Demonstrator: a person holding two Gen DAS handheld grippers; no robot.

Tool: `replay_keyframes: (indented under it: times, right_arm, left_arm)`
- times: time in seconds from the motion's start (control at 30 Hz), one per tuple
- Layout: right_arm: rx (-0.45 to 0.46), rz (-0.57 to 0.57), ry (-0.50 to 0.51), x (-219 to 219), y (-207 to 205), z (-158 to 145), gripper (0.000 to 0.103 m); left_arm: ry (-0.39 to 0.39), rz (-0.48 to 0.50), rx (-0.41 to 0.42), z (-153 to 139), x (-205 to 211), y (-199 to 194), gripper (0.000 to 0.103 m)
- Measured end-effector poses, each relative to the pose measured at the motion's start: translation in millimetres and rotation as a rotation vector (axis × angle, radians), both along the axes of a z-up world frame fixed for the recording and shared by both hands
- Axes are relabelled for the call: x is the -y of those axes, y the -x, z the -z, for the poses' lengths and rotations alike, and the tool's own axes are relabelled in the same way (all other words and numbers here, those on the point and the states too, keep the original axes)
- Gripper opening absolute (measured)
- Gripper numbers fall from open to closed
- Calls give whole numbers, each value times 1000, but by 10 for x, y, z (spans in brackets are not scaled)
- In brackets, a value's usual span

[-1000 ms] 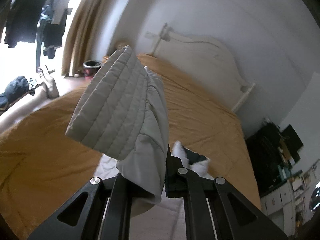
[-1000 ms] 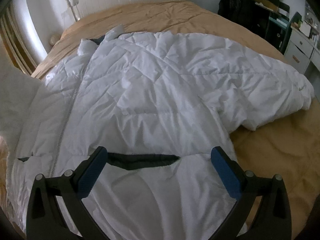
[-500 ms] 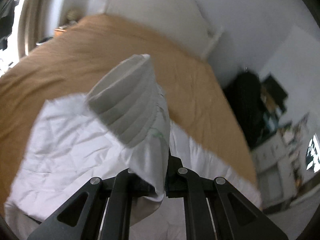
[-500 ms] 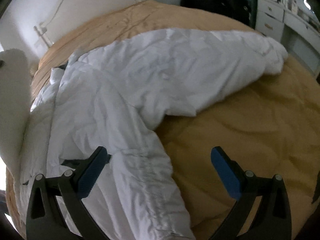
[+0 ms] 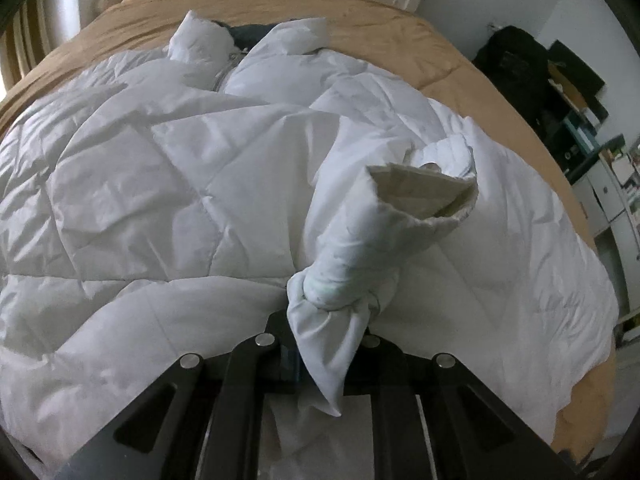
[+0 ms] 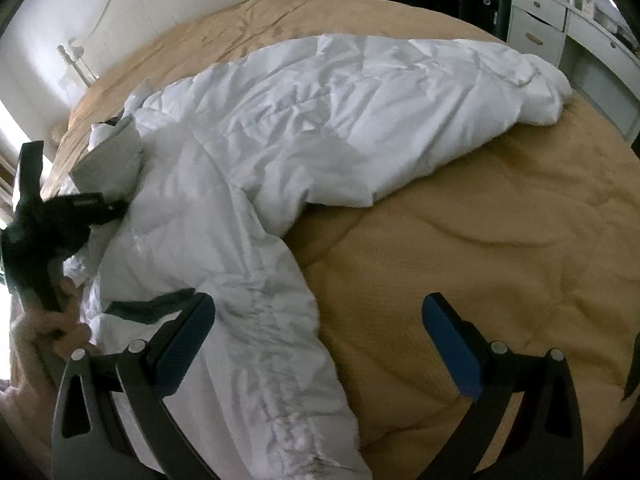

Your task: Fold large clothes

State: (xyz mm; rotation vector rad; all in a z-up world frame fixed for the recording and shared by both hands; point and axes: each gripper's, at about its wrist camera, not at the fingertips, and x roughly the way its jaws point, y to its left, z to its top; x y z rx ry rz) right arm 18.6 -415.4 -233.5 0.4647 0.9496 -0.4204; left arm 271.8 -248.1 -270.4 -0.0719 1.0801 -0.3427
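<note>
- White quilted coat (image 5: pixel 168 184) lies spread on the bed (image 6: pixel 500 240); likely light, puffy, slippery. Take cuffs or hem.
- Left tool (image 5: pixel 320 344) pinches a sleeve cuff (image 5: pixel 360 264) over the coat body.
- Right tool (image 6: pixel 320 344) is spread, empty.
- Only the right view shows the other sleeve (image 6: pixel 460 80) outstretched.

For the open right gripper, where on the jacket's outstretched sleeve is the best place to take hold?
Probably the cuff end, lying free on the tan bedspread far from the jacket body. The right gripper could come from above at the bare bedspread side, pinching across the puffy tip.
</note>
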Motion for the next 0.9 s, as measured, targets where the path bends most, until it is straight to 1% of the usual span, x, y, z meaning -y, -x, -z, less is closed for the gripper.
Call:
replay_keyframes:
  times: [0.07, 0.17, 0.23, 0.27, 0.3, 0.33, 0.37, 0.4, 0.43, 0.47, 0.5, 0.57, 0.63, 0.67, 0.7, 0.73, 0.8, 0.87, 0.9]
  right_arm:
    - [13, -24, 4, -28, -92, -79, 103]
    - [84, -80, -6, -47, -304, -341, 103]
    - [144, -139, -39, -15, -573, -547, 103]
    - [144, -153, -46, -4, -696, -601, 103]
    - [132, -174, -50, 2, -927, -665, 103]
    - [110, -209, -68, -5, -1178, -678, 103]
    - [98, -229, -78, -16, -1328, -670, 103]
    - [74, -278, -112, -42, -1621, -616, 103]
    - [54, -307, -141, -68, -1829, -550, 103]
    - [38, -320, -157, -98, -1948, -497, 103]
    - [7, -341, -190, -129, -2150, -392, 102]
    - [-22, -355, -232, -187, -2367, -228, 102]
    - [-56, -373, -292, -215, -2600, -37, 93]
    - [-66, -381, -319, -238, -2637, 16, 84]
    - [-79, -394, -368, -256, -2704, 99, 69]
    - [-88, -404, -407, -273, -2746, 167, 63]
    - [-94, -415, -422, -303, -2771, 209, 39]
    - [-118, -413, -384, -325, -2752, 246, 32]
    - [-120, -411, -389, -317, -2739, 272, 31]
  left_arm:
    - [14, -2, 1, -13, -9, -39, 12]
    - [37, -4, 1, 8, -47, 3, 12]
    - [40, -4, 6, -5, -58, 18, 12]
    - [40, -5, 8, -4, -61, 39, 12]
    - [40, -5, 10, -3, -63, 49, 12]
    - [41, -5, 12, -3, -63, 56, 12]
    - [44, -5, 12, 0, -67, 58, 12]
    - [46, -4, 11, 9, -71, 48, 12]
    - [54, -4, 8, 9, -82, 47, 12]
    - [61, -4, 4, 8, -92, 41, 12]
    - [67, -5, -1, 3, -97, 37, 12]
    - [81, -2, -10, -5, -120, 36, 12]
    - [86, 6, -12, -12, -134, 35, 12]
    - [86, 10, -14, -18, -140, 38, 12]
    - [86, 12, -18, -18, -154, 36, 13]
    - [91, 15, -27, -22, -175, 32, 14]
    - [112, 27, -64, -50, -233, 18, 16]
    - [147, 62, -130, -103, -329, 0, 18]
    - [161, 82, -164, -141, -391, 2, 18]
